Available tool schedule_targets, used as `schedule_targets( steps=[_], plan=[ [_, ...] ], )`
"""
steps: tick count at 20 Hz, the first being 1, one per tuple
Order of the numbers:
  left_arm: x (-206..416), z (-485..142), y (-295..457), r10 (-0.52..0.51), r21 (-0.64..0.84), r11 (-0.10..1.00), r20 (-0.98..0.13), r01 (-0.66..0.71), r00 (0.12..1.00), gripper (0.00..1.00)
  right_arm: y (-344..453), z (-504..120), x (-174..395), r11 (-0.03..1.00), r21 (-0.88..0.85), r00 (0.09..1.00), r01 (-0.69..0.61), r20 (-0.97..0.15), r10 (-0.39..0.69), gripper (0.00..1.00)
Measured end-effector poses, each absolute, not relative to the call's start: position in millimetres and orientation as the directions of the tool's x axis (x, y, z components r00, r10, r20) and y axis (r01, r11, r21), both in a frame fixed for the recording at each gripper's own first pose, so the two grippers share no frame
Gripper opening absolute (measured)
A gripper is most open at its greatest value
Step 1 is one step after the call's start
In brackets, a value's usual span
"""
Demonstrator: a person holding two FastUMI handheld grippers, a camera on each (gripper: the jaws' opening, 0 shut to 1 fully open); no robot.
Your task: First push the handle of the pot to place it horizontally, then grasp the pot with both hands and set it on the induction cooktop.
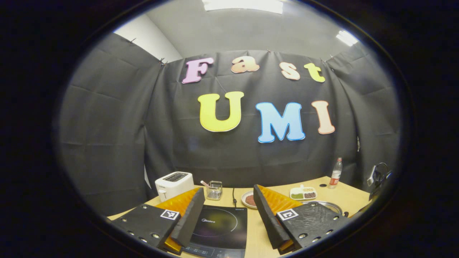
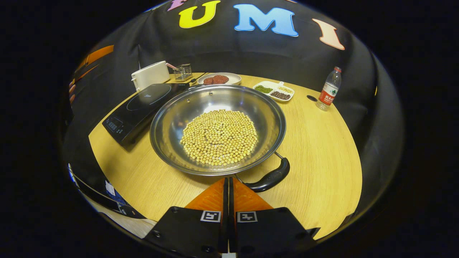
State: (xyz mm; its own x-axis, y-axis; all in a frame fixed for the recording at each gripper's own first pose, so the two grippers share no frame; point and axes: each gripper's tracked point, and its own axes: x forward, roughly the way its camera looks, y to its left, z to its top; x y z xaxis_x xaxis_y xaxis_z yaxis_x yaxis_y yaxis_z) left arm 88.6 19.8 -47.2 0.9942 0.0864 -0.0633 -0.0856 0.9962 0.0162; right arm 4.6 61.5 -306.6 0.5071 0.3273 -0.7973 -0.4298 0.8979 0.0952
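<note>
Closed right gripper (image 2: 228,179) sits beside the pot (image 2: 217,129) handle (image 2: 270,177); left gripper (image 1: 229,215) open; nudge sideways, gently.

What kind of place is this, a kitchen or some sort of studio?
Probably a mock kitchen staged in a recording booth: a wooden table carries an induction cooktop, a toaster and a steel pot of soybeans, with black cloth hung as walls.

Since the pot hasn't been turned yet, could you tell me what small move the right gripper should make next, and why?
Probably nudge the right gripper, jaws closed, sideways against the pot handle: the handle sits skewed beside its tips, and the pot rests off the induction cooktop.
</note>
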Motion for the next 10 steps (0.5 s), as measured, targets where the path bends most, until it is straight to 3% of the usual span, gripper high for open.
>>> schedule_targets(
  steps=[10],
  plan=[
    [96.8, -55.1, 13.4, 0.108, 0.028, 0.994, -0.085, -0.106, 0.990, 0.83, 38.1, -311.9, 35.7, 0.898, 0.059, 0.515, -0.436, -0.802, 0.303, 0.03]
  ],
)
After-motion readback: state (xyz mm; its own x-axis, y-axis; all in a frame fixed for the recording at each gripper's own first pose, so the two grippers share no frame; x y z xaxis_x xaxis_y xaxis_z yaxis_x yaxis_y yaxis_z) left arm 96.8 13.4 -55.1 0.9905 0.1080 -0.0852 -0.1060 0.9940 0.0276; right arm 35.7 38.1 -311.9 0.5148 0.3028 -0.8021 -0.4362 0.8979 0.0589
